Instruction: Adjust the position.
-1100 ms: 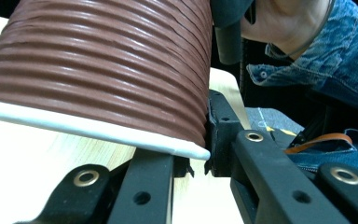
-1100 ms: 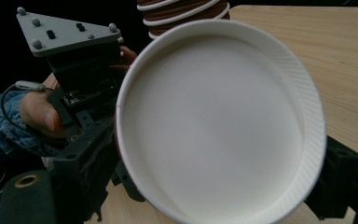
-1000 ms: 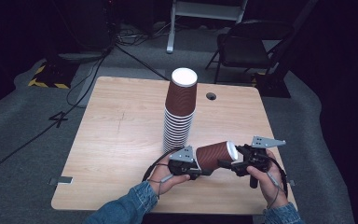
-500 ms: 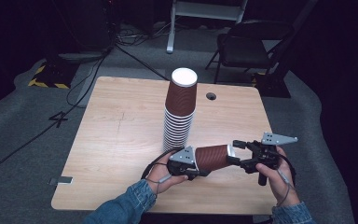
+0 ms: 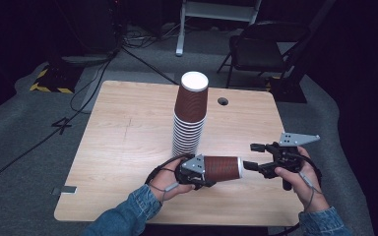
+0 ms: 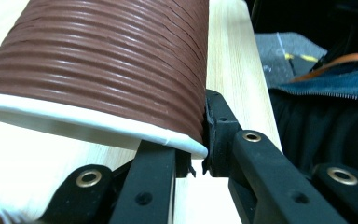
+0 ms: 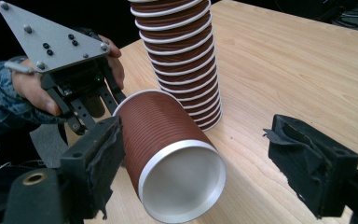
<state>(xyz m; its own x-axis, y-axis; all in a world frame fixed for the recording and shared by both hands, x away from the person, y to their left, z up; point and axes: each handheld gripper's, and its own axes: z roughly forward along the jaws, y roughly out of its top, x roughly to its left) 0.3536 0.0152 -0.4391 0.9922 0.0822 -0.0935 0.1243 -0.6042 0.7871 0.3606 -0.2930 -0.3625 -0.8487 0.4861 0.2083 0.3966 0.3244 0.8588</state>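
Just in front of the cup stack, my left tongs pinch a lying brown cup by its rim, my right tongs gape empty beside it, stacking seemingly unfinished.

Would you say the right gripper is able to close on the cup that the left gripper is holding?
Probably yes: the right gripper is open, its jaws either side of the cup, with nothing between them.

Brown ribbed cup, white rim; black tools.
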